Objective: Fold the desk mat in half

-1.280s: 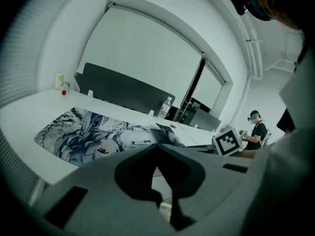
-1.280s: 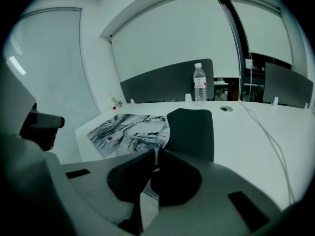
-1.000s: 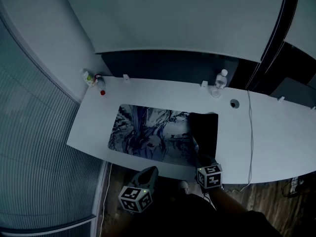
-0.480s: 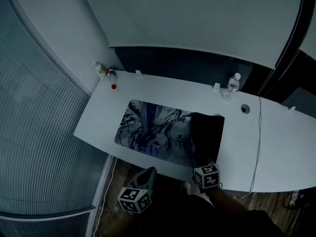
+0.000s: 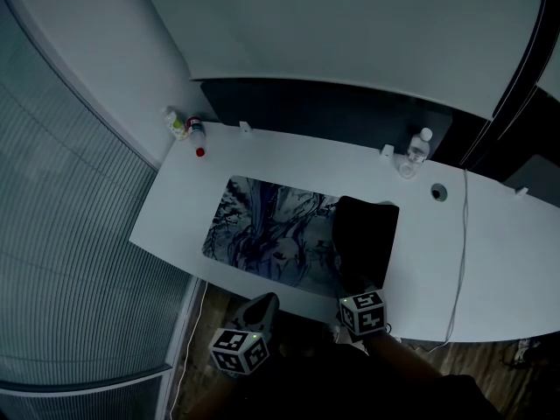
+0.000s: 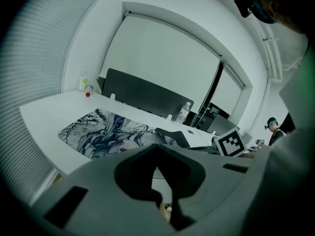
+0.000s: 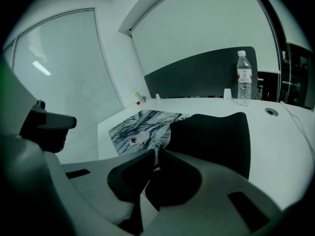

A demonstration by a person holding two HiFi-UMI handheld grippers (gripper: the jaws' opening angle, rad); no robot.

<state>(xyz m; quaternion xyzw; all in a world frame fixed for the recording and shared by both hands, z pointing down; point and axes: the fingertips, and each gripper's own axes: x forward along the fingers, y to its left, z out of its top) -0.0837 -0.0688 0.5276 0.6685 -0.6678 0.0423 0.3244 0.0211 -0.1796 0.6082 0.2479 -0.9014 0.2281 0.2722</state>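
The desk mat (image 5: 262, 230) with a blue-grey drawing lies on the white desk (image 5: 490, 269). Its right end is turned over as a black flap (image 5: 367, 239), which bulges up off the desk in the right gripper view (image 7: 211, 136). My right gripper (image 5: 353, 280) is at the mat's near right edge, shut on the flap's near corner (image 7: 156, 151). My left gripper (image 5: 268, 300) hangs below the desk's front edge, apart from the mat, jaws shut with nothing in them (image 6: 156, 146). From there the mat (image 6: 103, 132) lies ahead.
A water bottle (image 5: 420, 147) stands at the back right near a round cable hole (image 5: 438, 192). A white cable (image 5: 459, 252) runs down the desk's right side. Small bottles (image 5: 179, 125) sit at the far left corner. A dark divider panel (image 5: 324, 116) lines the back edge.
The head view has shifted. The black flap looks slightly wider and reaches a little further left over the print. The left gripper stays below the desk edge.
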